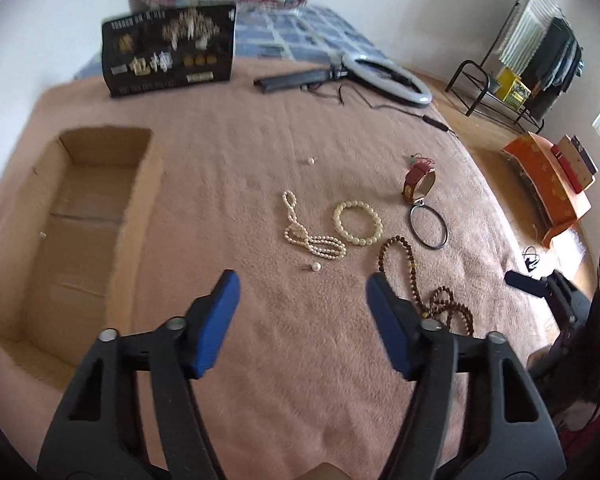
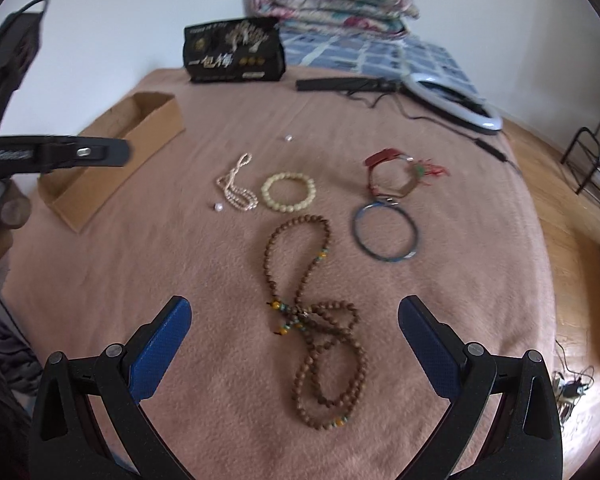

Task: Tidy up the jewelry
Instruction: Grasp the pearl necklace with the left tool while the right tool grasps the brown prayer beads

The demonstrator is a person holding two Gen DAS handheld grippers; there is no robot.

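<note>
Right gripper (image 2: 294,322), black frame with blue pads, fills the lower frame; jaws stand wide apart, nothing between the pads. Beneath and ahead lies a long brown wooden bead necklace (image 2: 320,320) with amber and green accent beads, looped on the pink blanket (image 2: 440,280).

Centre: cream bead bracelet (image 2: 288,192), pale pearl strand (image 2: 236,186) just left of it, a loose pearl stud (image 2: 218,207) near the strand. Right of centre: thin blue bangle (image 2: 386,230), with a red strap bracelet (image 2: 392,174) above it.

Upper left: open brown cardboard box (image 2: 112,156). The other gripper's black arm (image 2: 56,154) crosses the left edge. Upper centre: black printed box (image 2: 234,50).
</note>
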